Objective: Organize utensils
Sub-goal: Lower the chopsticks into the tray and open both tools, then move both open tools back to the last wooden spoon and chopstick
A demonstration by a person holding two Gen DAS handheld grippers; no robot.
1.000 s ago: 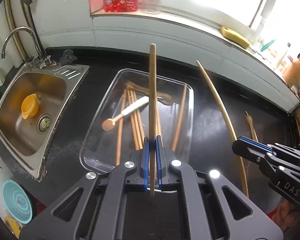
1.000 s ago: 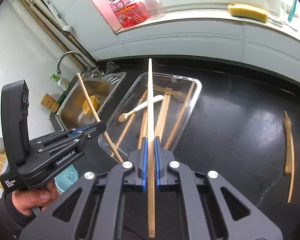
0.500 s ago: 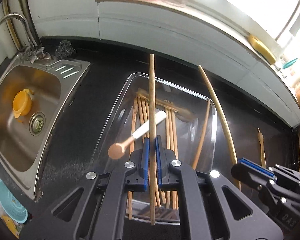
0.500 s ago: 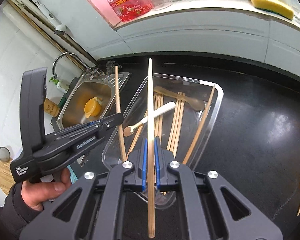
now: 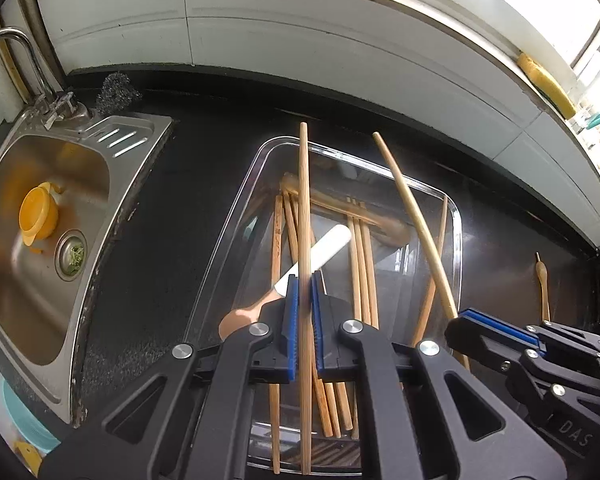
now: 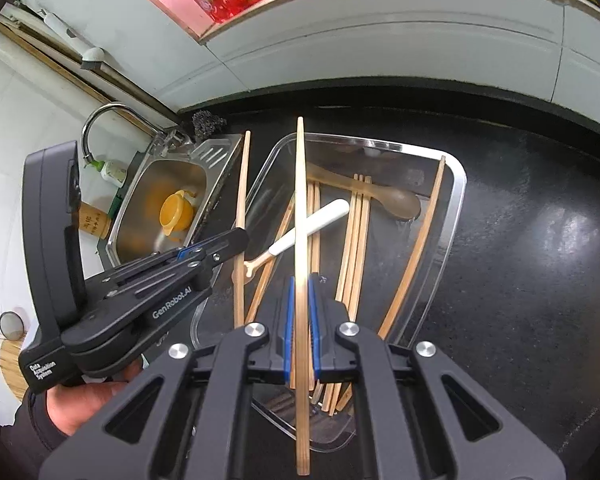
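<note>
The left tongs (image 5: 305, 312) grip one wooden chopstick (image 5: 305, 216) between the blue pads (image 5: 291, 320); the stick points forward over the clear plastic tray (image 5: 236, 232). In the tray lie several wooden chopsticks (image 5: 362, 272), a wooden spoon (image 5: 392, 226) across the far part, and a spoon with a white handle (image 5: 328, 246). The right tongs (image 5: 476, 320) come in from the right and hold a second chopstick (image 5: 416, 220) over the tray. On the black tabletop (image 5: 160, 220), left of the tray, is a steel sink (image 5: 40, 280) with a yellow cup (image 5: 38, 214) inside. One more wooden utensil (image 5: 543, 284) lies far right.
</note>
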